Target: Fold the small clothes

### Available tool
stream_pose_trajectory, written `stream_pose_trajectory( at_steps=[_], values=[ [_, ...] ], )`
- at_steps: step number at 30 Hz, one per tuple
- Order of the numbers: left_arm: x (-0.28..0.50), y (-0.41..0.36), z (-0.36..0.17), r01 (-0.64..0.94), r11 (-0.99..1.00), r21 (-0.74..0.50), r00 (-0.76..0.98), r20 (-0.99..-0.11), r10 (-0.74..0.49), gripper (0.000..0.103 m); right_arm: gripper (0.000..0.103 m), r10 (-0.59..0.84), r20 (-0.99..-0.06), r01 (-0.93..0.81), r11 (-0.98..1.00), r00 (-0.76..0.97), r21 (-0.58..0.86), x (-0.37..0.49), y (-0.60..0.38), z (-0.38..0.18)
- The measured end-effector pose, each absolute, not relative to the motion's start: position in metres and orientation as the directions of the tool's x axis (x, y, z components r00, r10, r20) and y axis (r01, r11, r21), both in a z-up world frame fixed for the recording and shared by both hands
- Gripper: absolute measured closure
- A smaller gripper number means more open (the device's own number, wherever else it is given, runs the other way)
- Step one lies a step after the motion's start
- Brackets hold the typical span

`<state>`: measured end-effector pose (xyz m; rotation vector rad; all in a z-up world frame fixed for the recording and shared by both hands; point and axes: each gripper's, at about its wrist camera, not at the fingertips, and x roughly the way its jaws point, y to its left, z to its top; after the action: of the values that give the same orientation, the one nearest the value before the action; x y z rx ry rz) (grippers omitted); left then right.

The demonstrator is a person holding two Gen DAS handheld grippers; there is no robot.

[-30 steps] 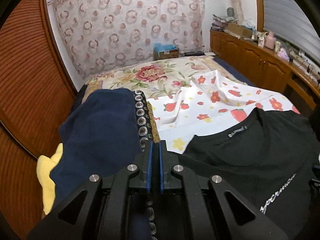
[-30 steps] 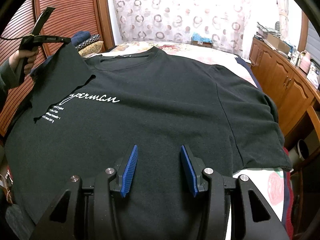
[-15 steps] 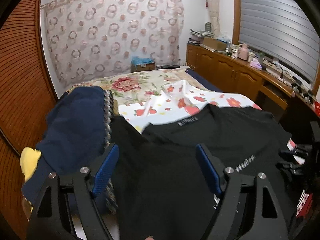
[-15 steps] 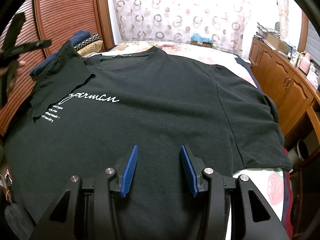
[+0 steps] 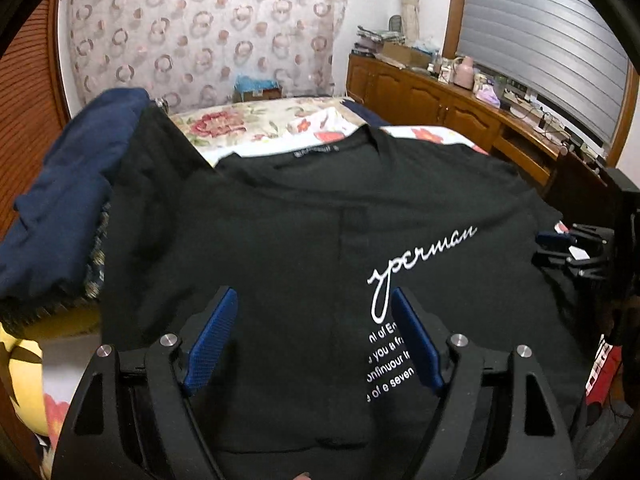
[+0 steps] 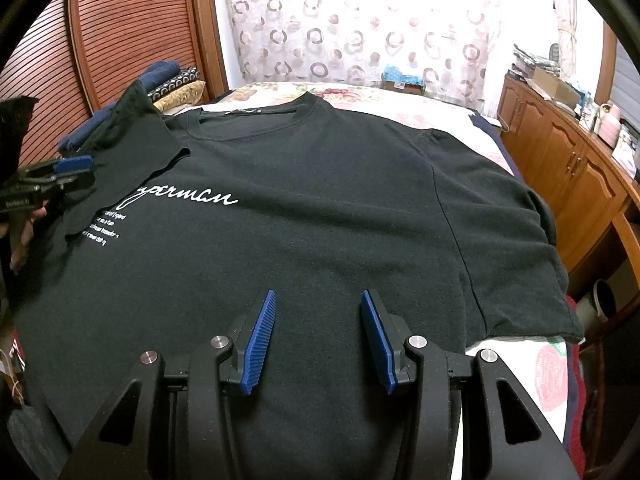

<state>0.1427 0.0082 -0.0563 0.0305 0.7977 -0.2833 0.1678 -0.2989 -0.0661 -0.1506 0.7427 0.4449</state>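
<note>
One black T-shirt (image 6: 320, 208) lies spread on one bed (image 6: 400, 100). Two grippers are in view, the left gripper (image 5: 314, 332) and the right gripper (image 6: 318, 336). One navy garment (image 5: 72, 184) lies at far left, and one yellow item (image 5: 24, 380) at near left.

Blk tee (image 6: 320, 208) flat, sleeve folded in.

Black T-shirt (image 6: 320, 208) flat on bed (image 6: 420, 104)
</note>
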Motion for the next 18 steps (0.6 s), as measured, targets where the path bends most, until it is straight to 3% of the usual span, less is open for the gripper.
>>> stream_pose_trajectory(
  at_steps=[10,18],
  values=[
    [0.145,-0.002,-0.08,0.262,0.964,-0.052,0.598,-0.775,-0.204,0.023,0.056,0.338,-0.68,-0.44,0.898,0.65,0.025,0.168,-0.299,-0.067],
    [0.146,-0.013,-0.084,0.304,0.953,-0.003,0.567,-0.803,-0.184,0.005,0.056,0.325,-0.648,-0.4,0.916,0.689,0.033,0.166,-0.315,-0.057]
  ],
)
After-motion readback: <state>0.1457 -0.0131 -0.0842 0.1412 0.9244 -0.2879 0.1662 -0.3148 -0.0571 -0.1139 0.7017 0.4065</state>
